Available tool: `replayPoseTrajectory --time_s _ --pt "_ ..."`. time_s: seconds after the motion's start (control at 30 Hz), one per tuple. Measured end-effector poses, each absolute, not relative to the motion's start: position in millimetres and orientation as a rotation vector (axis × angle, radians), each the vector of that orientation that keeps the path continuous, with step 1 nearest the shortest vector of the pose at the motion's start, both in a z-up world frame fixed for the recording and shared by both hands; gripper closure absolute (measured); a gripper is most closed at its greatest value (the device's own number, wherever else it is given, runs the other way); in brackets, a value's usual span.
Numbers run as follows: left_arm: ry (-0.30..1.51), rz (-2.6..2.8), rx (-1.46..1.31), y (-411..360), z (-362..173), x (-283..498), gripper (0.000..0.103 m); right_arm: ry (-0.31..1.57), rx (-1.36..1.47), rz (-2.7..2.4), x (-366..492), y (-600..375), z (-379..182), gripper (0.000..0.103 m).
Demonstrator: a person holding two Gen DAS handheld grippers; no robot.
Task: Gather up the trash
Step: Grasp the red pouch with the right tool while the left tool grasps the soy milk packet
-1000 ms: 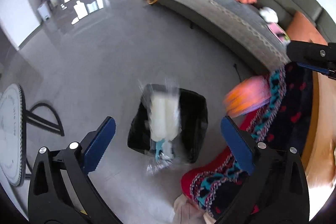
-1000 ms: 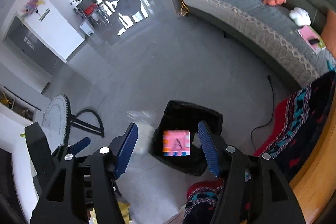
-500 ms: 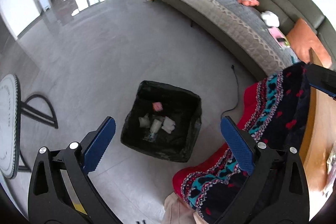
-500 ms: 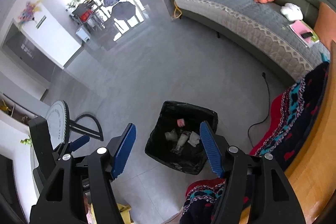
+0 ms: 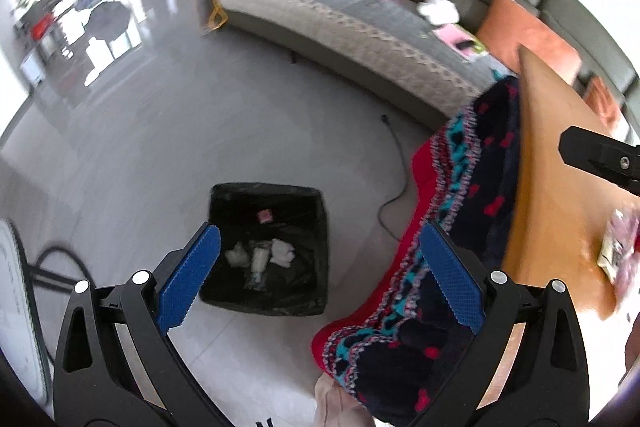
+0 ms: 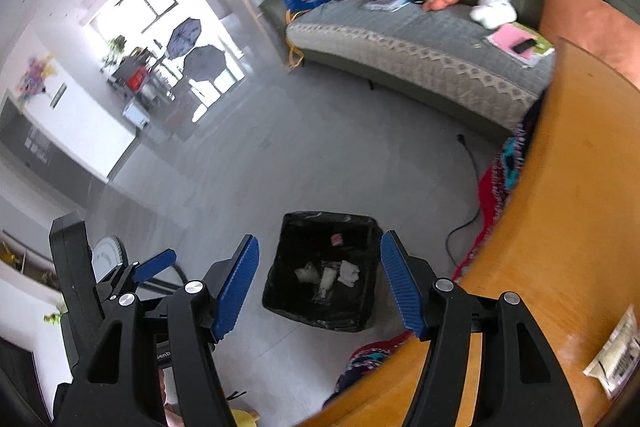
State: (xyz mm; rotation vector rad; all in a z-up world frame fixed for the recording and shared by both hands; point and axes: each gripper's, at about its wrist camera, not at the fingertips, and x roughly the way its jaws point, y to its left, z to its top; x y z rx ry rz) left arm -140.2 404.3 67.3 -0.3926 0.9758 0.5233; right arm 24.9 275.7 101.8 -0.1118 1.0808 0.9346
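Note:
A black-lined trash bin stands on the grey floor, with white crumpled trash and a small pink cube inside. It also shows in the right wrist view. My left gripper is open and empty, high above the bin. My right gripper is open and empty, above the bin and the table edge. A wrapper lies on the wooden table; it also shows blurred in the left wrist view.
A patterned red and dark blanket hangs off the table's edge next to the bin. A grey-green sofa with toys and a pink book runs along the back. A black cable lies on the floor. A round stand sits left.
One second ago a plastic wrapper and a pink cube were falling into the bin; now they lie inside. Both open grippers have risen and swung right toward the table.

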Motion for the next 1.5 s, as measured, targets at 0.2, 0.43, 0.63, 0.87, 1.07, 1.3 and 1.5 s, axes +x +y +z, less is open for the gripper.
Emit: replayPoseTrajectory --time_s 0.2,0.43,0.63,0.87,1.07,1.3,1.5 --pt "0.982 0.38 -0.336 347.4 76.1 -99.0 0.006 1.038 -0.073 0.83 43.3 208.7 115.2 0.038" --pt "0.999 0.196 -0.245 259.2 79.8 -48.5 0.006 0.992 -0.01 0.677 68.4 108.5 127.3 0.038" --pt "1.017 0.057 -0.14 185.8 76.6 -18.5 0.006 0.969 0.06 0.544 90.9 25.7 132.0 0.038" --pt "1.028 -0.064 -0.018 123.3 68.8 5.4 0.006 0.959 0.057 0.429 111.0 -43.6 129.4 0.038" --pt "1.064 -0.11 0.01 96.7 61.5 18.8 0.006 1.021 0.022 0.393 126.8 -79.2 102.5 0.038" --pt "1.074 -0.214 0.157 83.6 61.6 29.1 0.006 1.062 -0.032 0.368 144.6 -68.6 80.3 0.046" --pt "1.097 -0.358 0.282 76.4 56.1 40.6 0.006 1.088 0.027 0.328 154.1 -74.0 72.1 0.066"
